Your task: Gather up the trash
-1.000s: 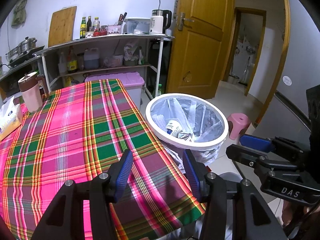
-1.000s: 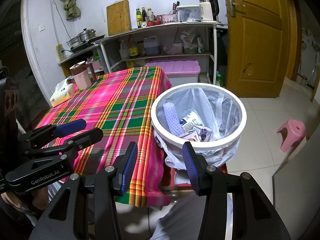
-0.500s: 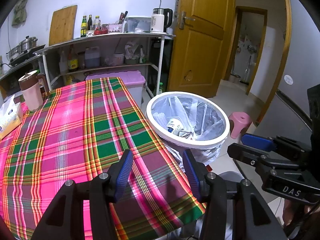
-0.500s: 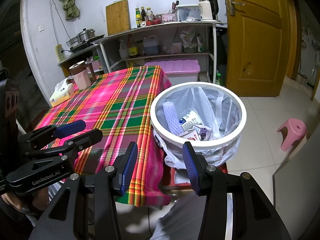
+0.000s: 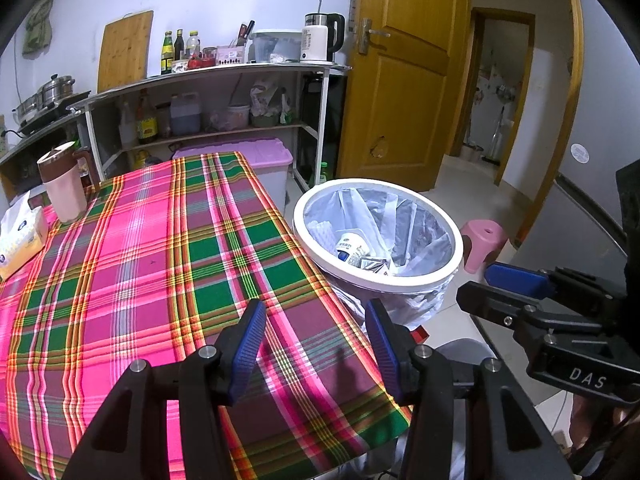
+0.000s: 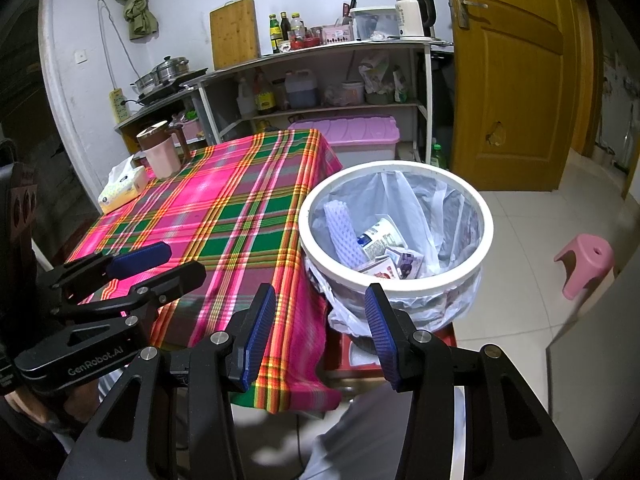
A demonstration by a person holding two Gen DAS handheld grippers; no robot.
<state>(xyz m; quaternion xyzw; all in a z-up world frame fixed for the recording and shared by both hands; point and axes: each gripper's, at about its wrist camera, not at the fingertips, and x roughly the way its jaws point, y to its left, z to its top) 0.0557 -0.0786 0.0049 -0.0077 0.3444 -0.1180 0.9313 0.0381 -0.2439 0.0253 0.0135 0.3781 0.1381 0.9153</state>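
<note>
Both my hand-held grippers are empty with jaws apart: the left hand-held gripper (image 5: 316,338) hangs over the near corner of the table (image 5: 120,264) with its plaid cloth, the right hand-held gripper (image 6: 320,322) over the table edge beside the bin. Trash (image 6: 384,246) sits in the white lined bin (image 6: 478,200) just off the table's right edge. Tissue box (image 5: 18,236) and pink jug (image 5: 64,186) stand at the table's far left.
</note>
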